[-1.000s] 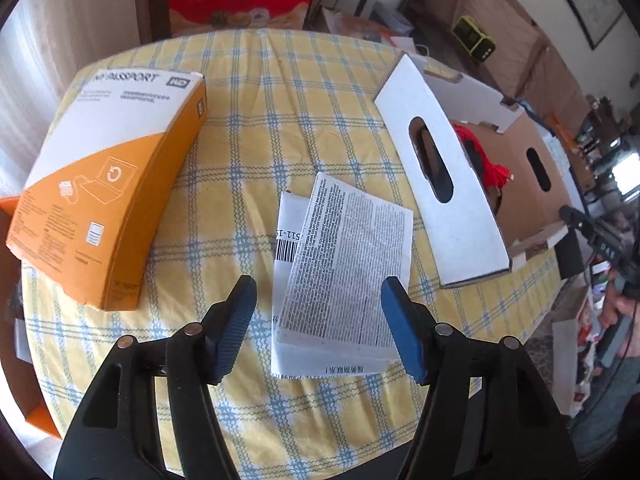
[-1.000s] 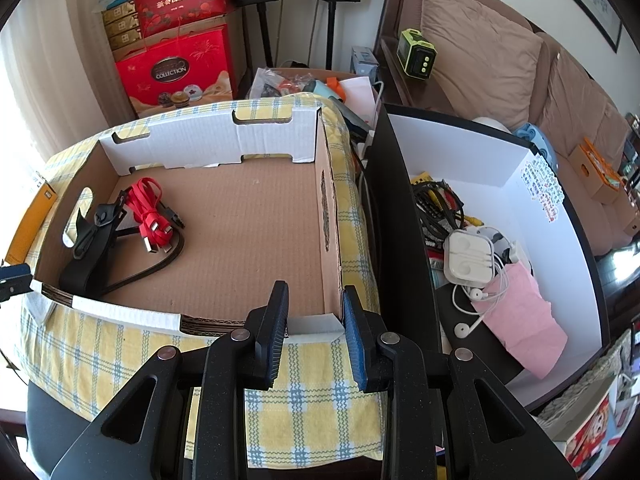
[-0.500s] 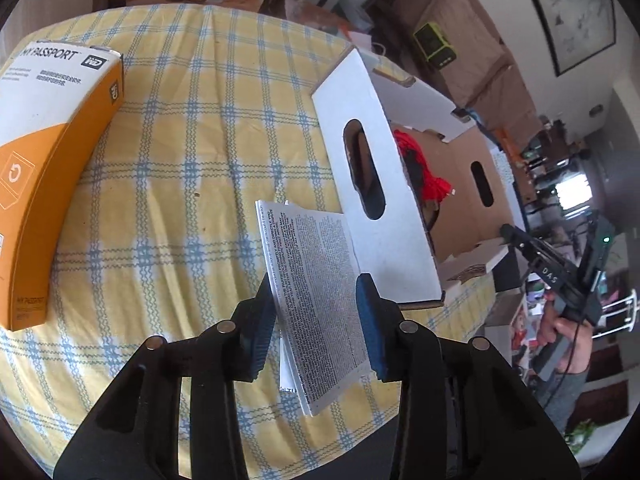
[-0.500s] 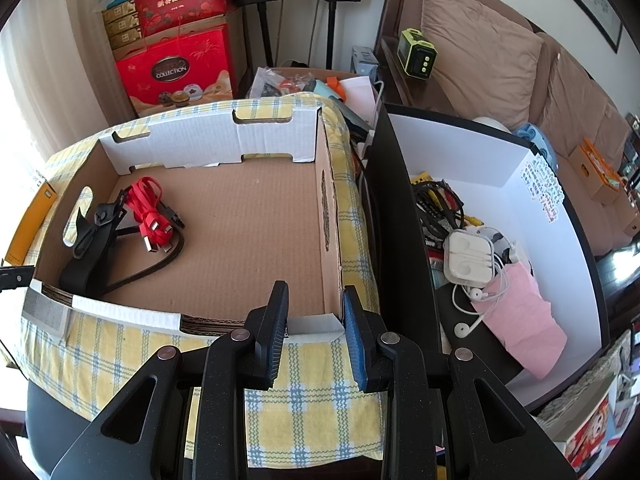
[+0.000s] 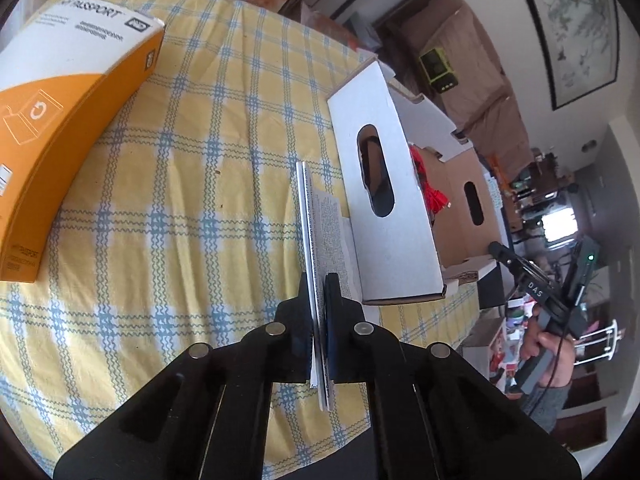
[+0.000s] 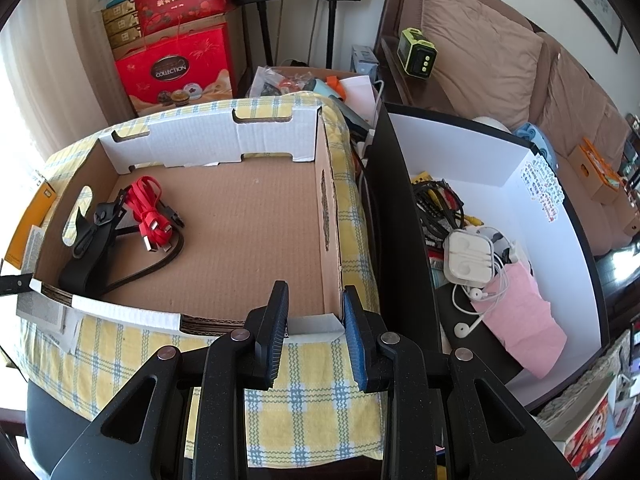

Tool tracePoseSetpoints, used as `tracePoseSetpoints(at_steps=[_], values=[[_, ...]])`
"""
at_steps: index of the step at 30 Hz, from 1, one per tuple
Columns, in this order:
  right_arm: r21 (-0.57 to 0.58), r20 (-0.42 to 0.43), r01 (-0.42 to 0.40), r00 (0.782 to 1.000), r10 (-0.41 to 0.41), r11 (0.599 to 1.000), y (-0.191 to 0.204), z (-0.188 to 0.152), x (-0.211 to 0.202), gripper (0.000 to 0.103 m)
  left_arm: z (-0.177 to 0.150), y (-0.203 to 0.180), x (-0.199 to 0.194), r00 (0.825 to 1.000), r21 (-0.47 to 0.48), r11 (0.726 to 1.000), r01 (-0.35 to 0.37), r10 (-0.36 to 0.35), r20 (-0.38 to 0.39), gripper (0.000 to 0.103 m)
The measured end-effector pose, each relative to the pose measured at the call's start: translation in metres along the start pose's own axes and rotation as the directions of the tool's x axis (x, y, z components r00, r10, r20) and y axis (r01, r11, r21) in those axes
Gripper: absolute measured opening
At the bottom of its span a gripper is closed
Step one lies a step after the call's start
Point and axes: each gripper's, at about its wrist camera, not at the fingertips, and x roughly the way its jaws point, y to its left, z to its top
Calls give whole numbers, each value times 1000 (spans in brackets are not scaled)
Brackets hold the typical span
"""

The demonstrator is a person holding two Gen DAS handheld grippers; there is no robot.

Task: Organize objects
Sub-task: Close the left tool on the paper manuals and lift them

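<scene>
Left wrist view: the left gripper (image 5: 320, 320) is clenched on a folded leaflet (image 5: 320, 216), held edge-on and upright over the cloth (image 5: 192, 200), just beside the carton (image 5: 388, 216). Thin printed paper like this should be light and floppy; it looks pinched near its lower end, so the free upper part may sag or flutter, and a grip nearer the fold would likely keep it stiffer. Past it, well apart from the carton, lies an orange box (image 5: 60, 92).

Right wrist view: the right gripper (image 6: 314, 332) hangs at the carton's near corner, jaws parted and holding nothing, with the corner flap showing between them. Inside the carton, at the end away from that corner, sit a red cable (image 6: 148, 216) and a black strap (image 6: 92, 248); the rest of its floor is bare. Beyond the carton's side, a white bin (image 6: 560, 240) holds earphones (image 6: 468, 256), tangled cables (image 6: 436, 208) and a pink pouch (image 6: 524, 312).
</scene>
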Motion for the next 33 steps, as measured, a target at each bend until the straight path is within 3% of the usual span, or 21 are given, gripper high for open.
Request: tracePoseSetpoints(at_steps=[7,13,21,26,33], values=[[0,1,2,1000,-2,1000,0,0,0,27,2,-3,-40,997,26,999,-20,18,82,4],[-1,0,1,1000,-1,1000,-1,0,0,27,6,-20,-61,971,115,970,-213,197,133,4],[5,1,0,1000,0,1000,-2,-1,0,27,15,-54,-29,954,229,926,-299,296,49,5],[6,1,-1,1000,1,1000,-3,-1,0,27,16,-62,-11,929,260,896,-361,368,22,7],[8,3,-1,1000,1,1000,-4,-1,-1,29,16,-53,-14,920,235,891,-387,389,41,8]])
